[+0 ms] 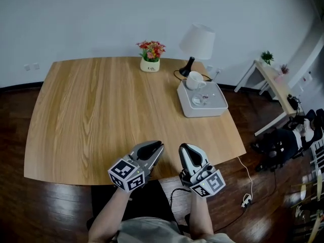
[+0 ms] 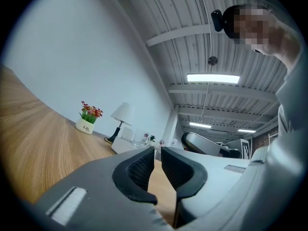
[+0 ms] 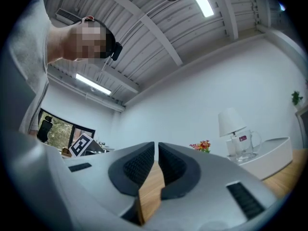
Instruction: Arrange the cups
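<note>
On the far right of the desk (image 1: 101, 115), a white tray (image 1: 188, 110) carries a white mug (image 1: 194, 80) and clear glass cups (image 1: 198, 100). All look rigid, slick and breakable; a handle or a rim wall seems the safest hold. Left gripper (image 1: 158, 147) and right gripper (image 1: 185, 149) hover by the near edge, fingers closed together, holding nothing

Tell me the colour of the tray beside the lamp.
White; the tray shows best in the head view.

Ceiling strip lights (image 2: 213, 78) give soft, even light; both gripper views bend strongly and darken at their edges.
</note>
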Available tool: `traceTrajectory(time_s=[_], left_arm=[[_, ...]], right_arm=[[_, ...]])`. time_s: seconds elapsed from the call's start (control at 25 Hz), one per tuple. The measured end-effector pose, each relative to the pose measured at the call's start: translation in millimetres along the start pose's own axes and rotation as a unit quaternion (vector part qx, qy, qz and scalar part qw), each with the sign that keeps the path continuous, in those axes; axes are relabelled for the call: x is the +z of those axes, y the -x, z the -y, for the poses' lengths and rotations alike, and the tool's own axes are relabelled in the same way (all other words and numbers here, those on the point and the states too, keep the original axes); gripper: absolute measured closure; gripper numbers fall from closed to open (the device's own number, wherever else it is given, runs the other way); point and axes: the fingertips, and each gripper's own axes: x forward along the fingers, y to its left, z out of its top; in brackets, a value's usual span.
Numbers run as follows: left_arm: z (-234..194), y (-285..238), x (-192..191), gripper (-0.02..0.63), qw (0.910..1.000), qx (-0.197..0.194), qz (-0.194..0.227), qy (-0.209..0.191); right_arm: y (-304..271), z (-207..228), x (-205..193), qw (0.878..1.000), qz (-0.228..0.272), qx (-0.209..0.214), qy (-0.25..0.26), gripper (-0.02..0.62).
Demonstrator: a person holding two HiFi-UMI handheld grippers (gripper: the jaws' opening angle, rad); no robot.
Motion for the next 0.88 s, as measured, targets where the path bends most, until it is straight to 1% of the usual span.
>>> traceTrajectory(time_s=[0.12,0.28,0.4,0.52,0.64,0.88], left_arm=[[6,7,5,0.566,1.0,0.0,0.007,-0.004],[4,18,15,0.566,0.9997,0.014,0.017,-0.01],[-1,34,26,0.566,0.9991,0.031,0.026,-0.017],[-8,53,36,0.566,0.9978,0.05,0.038,-0.023],[-17,71,42,0.566,0.996,0.07,0.046,-0.03],[-29,104,54,0.566,0.9926,0.102,0.062,-0.022]], right_arm=[[-6,-15,0,1.0,-0.006,0.017,0.009,0.571],[-20,-33,-2,0.999,-0.015,0.046,0.009,0.571],[-33,-51,-5,0.997,-0.018,0.07,-0.001,0.571],[-46,-71,-8,0.995,-0.022,0.097,0.001,0.571],[-57,-87,-8,0.993,-0.019,0.116,-0.006,0.571],[-76,-123,-13,0.988,-0.028,0.149,-0.017,0.571]])
